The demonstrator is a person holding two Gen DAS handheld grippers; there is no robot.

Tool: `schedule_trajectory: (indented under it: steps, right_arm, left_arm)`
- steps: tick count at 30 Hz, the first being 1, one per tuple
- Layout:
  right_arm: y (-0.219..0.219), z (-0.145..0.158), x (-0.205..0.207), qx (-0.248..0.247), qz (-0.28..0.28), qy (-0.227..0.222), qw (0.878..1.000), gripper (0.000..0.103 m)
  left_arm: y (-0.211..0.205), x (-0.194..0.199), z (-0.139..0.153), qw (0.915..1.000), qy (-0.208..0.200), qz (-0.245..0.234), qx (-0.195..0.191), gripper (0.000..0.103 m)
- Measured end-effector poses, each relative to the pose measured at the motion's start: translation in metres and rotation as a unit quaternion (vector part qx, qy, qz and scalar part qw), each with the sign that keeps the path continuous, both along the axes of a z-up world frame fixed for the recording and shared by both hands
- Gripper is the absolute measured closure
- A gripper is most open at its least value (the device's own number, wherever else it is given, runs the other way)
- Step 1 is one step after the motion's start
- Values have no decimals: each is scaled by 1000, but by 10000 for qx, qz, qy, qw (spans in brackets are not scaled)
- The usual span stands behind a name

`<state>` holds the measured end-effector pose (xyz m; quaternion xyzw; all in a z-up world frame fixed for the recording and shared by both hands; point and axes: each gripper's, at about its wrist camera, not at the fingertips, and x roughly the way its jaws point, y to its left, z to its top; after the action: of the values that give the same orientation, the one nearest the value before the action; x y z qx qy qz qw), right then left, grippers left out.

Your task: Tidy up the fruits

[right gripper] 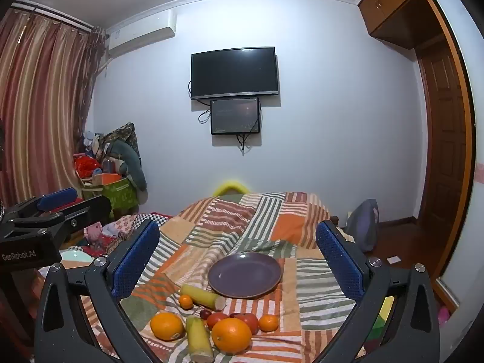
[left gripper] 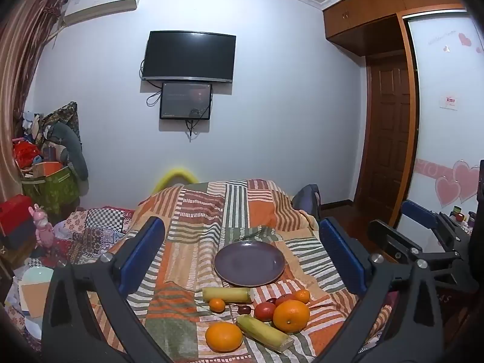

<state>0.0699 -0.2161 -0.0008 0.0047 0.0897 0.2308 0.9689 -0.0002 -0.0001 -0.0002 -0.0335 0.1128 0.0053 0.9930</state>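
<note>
Both tools (left gripper: 242, 260) (right gripper: 239, 263) gape empty, fruit (left gripper: 290, 316) seemingly just below them.

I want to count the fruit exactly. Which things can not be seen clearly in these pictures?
- Small dark fruit, left wrist view: too small to name; red fruits partly hidden behind the big orange.
- Table under the striped cloth, both views: fully covered.
- Lower screen: content too dim.

light: dim, cool indoor | focus: sharp | edges: strong fisheye bending, dark vignette corners
</note>
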Motion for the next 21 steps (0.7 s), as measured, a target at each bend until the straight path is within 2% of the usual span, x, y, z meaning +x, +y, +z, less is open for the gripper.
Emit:
schedule_trajectory:
  steps: [1,5,11,21]
  right_arm:
    - [0,0,0,-4,-1,14,10000,0]
    - [0,0,0,-21,-12,27,10000,0]
    - [1,0,-4,-8,-28,21,10000,0]
    - [-3,-1,0,67,-42,110,9999,0]
  left_arm:
    - [1,3,0,9999,124,27,-19,0]
    - [0,15,3,9998,163,46,-45,0]
    - [-1,4,3,10000,13,-13,-20,0]
    - [-3,4,0,9999,-1,-10,111,0]
